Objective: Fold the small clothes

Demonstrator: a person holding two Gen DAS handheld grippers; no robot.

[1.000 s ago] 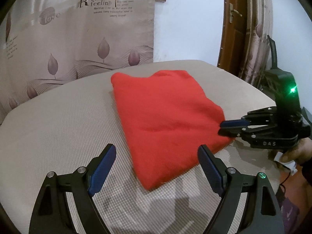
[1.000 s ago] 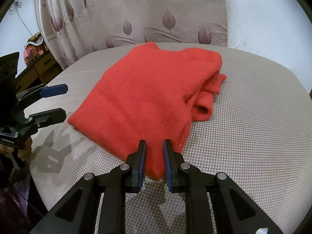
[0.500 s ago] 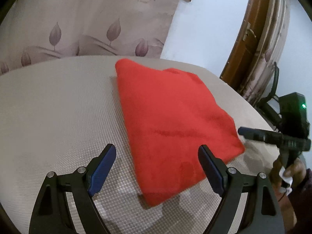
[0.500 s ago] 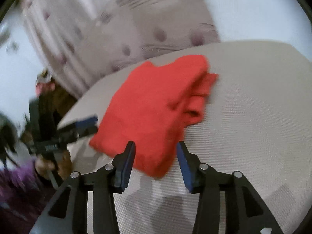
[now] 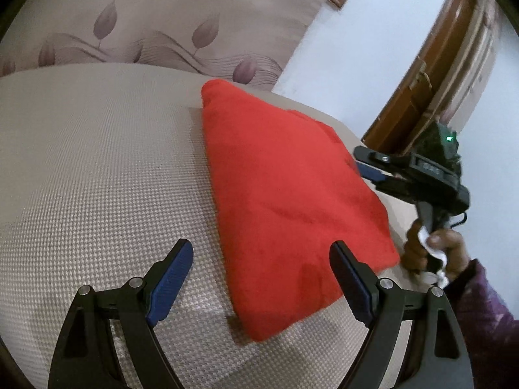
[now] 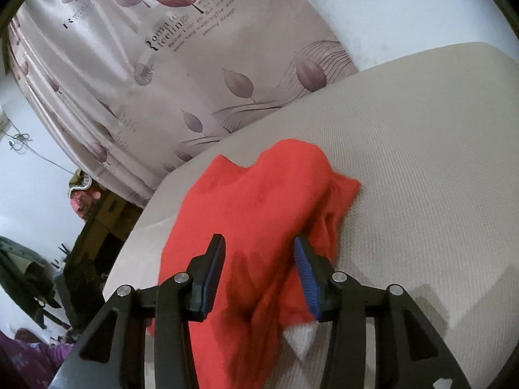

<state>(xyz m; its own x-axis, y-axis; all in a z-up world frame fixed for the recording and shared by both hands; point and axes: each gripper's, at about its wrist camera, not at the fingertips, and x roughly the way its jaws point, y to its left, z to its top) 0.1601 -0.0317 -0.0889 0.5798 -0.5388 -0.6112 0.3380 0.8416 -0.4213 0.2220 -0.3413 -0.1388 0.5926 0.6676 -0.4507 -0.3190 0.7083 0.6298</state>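
One folded red garment [image 5: 285, 201] is seen lying on one beige woven cushion [image 5: 97, 168], with one leaf-patterned curtain [image 5: 155, 22] hung behind it. In the left wrist view, the left gripper [image 5: 261, 261] is held with its jaws released and spread wide above the garment's near corner, nothing being pinched. Further right, the right gripper [image 5: 373, 168] is held in one hand [image 5: 431, 249] at the garment's far edge. In the right wrist view, its two blue pads [image 6: 211, 272] are parted over the cloth without pressing on it.
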